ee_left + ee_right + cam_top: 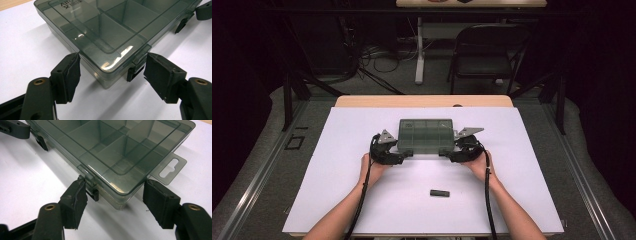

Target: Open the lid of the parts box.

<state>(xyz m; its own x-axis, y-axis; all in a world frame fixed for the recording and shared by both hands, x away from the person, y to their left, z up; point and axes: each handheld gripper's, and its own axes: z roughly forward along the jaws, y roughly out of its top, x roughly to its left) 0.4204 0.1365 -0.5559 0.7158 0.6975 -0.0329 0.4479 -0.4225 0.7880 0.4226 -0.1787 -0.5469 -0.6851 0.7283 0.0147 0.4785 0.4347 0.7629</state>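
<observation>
on the white table (362, 200), the organizer box (426, 135) lies lengthwise left-right, left gripper (398, 156) and right gripper (451, 156) jaws apart around its near corners.

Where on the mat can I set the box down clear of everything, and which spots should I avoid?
Bare mat lies left of the left gripper, right of the right gripper, and behind the box up to the table's wood edge. It is crowded at the box's front corners and near the small black piece.
</observation>
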